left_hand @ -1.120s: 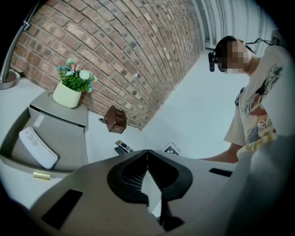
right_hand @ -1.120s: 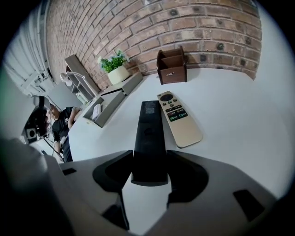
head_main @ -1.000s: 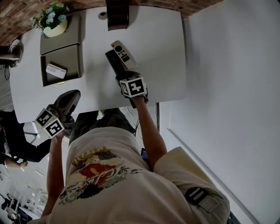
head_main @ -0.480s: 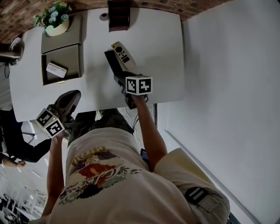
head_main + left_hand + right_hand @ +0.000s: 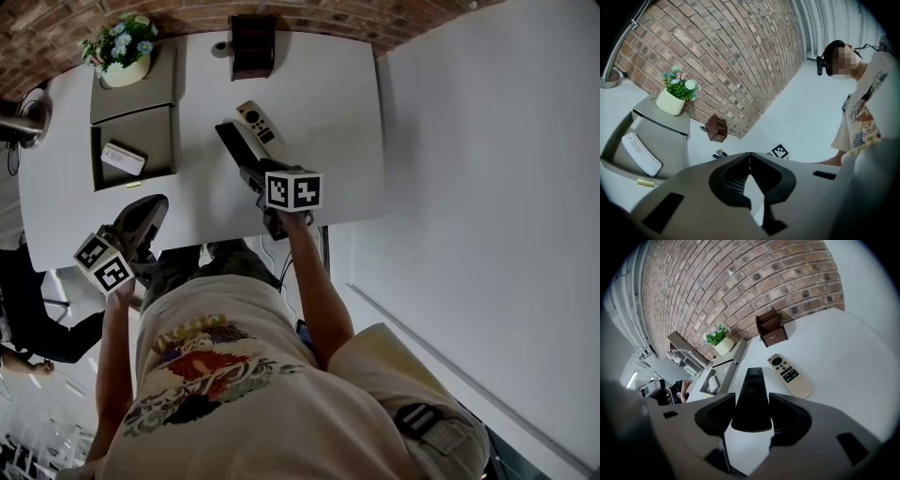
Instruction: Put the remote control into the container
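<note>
An office-like room: a white desk (image 5: 328, 122) stood against a brick wall (image 5: 740, 282), bearing a grey tray (image 5: 131, 122), potted flowers (image 5: 122, 56) and a wooden holder (image 5: 252, 45).

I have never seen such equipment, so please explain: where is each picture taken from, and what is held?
A person holds a two-jaw gripper in each hand. The head view comes from a camera on the person's head, looking down; the other two views come from cameras riding on the grippers. On the white table lie a beige remote control and a grey open container with a small white remote inside. The right gripper grips a long black remote control. The left gripper is shut and empty.
</note>
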`<action>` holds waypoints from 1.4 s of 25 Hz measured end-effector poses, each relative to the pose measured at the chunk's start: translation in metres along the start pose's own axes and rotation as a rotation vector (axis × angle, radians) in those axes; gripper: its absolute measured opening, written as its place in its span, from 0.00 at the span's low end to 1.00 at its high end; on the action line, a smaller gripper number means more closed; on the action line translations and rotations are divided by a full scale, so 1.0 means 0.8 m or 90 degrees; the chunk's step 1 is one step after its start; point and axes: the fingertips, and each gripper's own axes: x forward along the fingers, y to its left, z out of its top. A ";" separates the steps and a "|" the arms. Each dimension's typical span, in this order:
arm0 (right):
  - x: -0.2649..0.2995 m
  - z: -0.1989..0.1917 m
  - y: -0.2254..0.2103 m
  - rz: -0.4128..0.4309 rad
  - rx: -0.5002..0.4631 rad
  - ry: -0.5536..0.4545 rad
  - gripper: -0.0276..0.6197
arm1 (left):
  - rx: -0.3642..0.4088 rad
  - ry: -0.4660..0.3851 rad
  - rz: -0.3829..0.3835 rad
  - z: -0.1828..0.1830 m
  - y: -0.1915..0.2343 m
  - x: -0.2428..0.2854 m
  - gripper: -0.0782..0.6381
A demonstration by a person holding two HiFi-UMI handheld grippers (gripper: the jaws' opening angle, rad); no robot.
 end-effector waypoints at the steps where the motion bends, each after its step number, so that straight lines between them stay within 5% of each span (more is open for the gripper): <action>1: -0.003 0.002 0.005 -0.006 -0.012 -0.002 0.40 | 0.002 0.001 -0.005 0.002 -0.001 -0.001 0.12; 16: -0.011 0.036 0.066 -0.007 -0.059 -0.029 0.39 | 0.028 -0.023 -0.032 0.032 0.007 -0.026 0.12; 35: 0.038 0.051 0.172 0.051 -0.117 -0.023 0.39 | 0.059 -0.027 0.002 0.036 0.046 -0.100 0.12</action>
